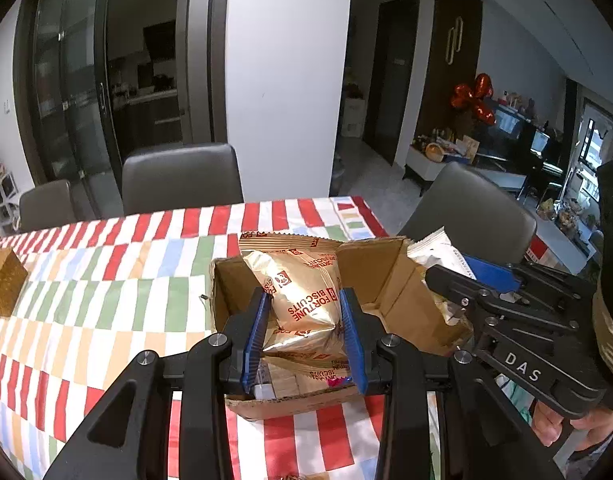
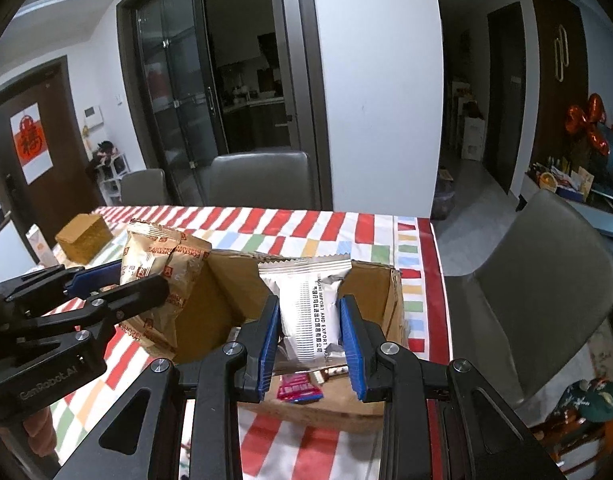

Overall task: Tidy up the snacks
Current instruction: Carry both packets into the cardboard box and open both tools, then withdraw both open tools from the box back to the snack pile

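Observation:
A cardboard box [image 1: 402,304] with a divider stands on the striped tablecloth; it also shows in the right wrist view [image 2: 226,280]. My left gripper [image 1: 302,300] is shut on a gold Fortune Biscuits packet [image 1: 302,292], held over the box's left compartment, where more gold packets [image 1: 306,364] lie. My right gripper [image 2: 308,308] is shut on a silver-white snack packet [image 2: 308,312] over the right compartment. A pink wrapper [image 2: 298,390] lies on that compartment's floor. The left gripper and gold packet also show in the right wrist view [image 2: 162,264].
A gold-brown box [image 2: 84,236] stands at the table's far left. Grey chairs [image 1: 182,176] stand behind the table and one [image 2: 538,280] at its right end. The table's right edge [image 2: 438,280] lies close to the box.

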Action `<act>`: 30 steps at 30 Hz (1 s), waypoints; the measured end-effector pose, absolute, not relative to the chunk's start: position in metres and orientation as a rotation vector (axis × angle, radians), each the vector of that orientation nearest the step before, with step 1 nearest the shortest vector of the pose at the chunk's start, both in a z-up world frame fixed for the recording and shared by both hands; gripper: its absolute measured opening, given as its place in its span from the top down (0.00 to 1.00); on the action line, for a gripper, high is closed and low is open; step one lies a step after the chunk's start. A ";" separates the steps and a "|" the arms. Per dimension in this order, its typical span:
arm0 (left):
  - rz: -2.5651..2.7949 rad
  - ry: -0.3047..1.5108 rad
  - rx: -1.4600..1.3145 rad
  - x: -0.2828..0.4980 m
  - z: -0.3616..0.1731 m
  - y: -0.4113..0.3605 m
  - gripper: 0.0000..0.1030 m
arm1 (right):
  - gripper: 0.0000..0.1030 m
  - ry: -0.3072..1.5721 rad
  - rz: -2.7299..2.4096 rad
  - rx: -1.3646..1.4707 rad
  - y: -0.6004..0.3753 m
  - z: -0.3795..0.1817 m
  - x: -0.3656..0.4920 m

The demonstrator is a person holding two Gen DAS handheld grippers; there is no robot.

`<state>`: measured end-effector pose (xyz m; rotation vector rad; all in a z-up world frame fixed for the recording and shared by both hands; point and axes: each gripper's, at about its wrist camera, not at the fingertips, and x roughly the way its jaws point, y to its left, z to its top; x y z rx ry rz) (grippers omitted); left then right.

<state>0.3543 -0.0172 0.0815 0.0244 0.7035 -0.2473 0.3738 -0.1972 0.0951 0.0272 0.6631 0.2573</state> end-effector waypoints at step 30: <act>-0.189 0.669 0.107 0.284 0.082 -0.017 0.41 | 0.55 0.644 0.292 0.046 -0.200 0.087 0.328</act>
